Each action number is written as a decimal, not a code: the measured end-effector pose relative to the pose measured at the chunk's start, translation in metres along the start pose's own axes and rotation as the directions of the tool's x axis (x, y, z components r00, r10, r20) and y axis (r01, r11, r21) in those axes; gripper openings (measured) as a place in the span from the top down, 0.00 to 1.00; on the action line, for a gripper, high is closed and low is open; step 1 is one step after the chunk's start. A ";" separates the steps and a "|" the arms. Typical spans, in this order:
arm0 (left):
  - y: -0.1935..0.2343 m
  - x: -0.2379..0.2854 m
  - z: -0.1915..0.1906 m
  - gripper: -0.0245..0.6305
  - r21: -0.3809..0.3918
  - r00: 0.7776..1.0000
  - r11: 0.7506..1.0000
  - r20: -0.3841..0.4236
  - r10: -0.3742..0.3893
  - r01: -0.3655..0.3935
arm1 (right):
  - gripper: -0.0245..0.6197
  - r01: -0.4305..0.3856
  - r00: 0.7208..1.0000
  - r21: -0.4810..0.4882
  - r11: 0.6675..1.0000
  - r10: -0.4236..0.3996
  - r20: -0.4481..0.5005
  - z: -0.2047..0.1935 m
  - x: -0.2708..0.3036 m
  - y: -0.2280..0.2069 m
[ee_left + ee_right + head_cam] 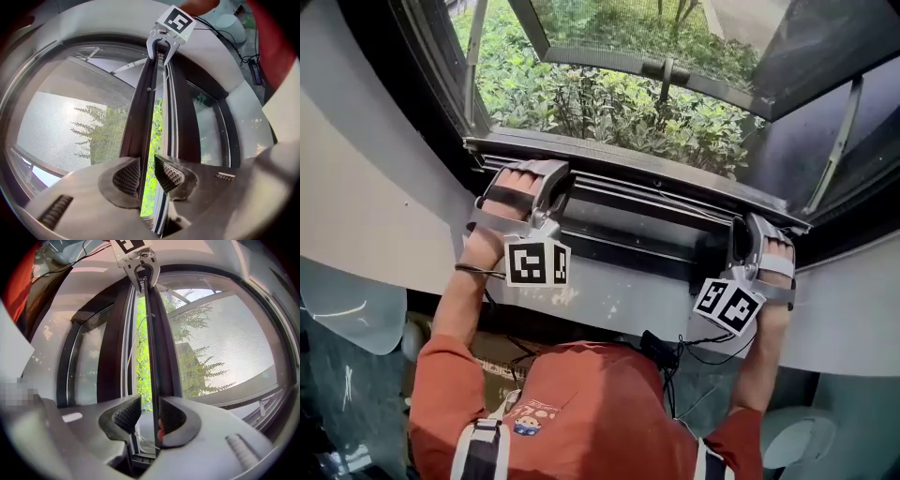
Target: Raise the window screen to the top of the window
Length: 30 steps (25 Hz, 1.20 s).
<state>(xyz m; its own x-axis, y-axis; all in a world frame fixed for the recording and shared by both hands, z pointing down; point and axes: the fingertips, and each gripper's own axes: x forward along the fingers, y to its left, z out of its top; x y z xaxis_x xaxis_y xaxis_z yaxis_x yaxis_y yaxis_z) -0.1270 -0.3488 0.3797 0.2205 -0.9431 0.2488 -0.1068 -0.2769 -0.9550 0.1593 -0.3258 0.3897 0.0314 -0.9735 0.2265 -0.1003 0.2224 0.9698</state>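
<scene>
The window fills the head view from 10 to 2 o'clock, its dark frame curving round green bushes outside. The window screen sits low in that opening. In the left gripper view its mesh spreads toward 9 o'clock of its bottom bar. In the right gripper view the mesh spreads toward 3 o'clock. In both, a strip of open greenery shows on the bar's other side.

The person's orange shirt is at 6 o'clock in the head view, with both forearms reaching up past the pale ledge. There the bottom bar runs from 10 toward 3 o'clock, just above the dark lower frame.

The left gripper meets the bar near its 10 o'clock end, and the right gripper meets it near its 3 o'clock end. Each one's jaws stand part-way apart astride the bar's thin edge. One pad lies against the edge, and a sliver of daylight shows between the edge and the other pad.

A black cable hangs at 5 o'clock, below the right gripper's marker cube.
</scene>
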 end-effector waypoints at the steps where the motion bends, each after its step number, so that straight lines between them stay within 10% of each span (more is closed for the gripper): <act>1: 0.004 0.000 0.000 0.83 0.000 1.000 1.000 -0.001 0.017 -0.017 | 0.78 0.014 1.000 0.001 1.000 -0.014 0.000 0.001 0.000 -0.004; 30: 0.120 -0.022 0.019 0.89 -0.016 0.937 0.938 0.031 0.347 -0.347 | 0.89 0.317 0.948 -0.023 0.948 -0.317 0.018 0.009 -0.017 -0.124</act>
<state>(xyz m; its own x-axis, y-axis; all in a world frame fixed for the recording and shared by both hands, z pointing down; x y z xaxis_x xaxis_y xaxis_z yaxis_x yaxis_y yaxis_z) -0.1262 -0.3578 0.2562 0.1998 -0.9744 -0.1035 -0.1920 0.0647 -0.9793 0.1623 -0.3379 0.2644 0.0442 -0.9946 -0.0943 -0.0617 -0.0969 0.9934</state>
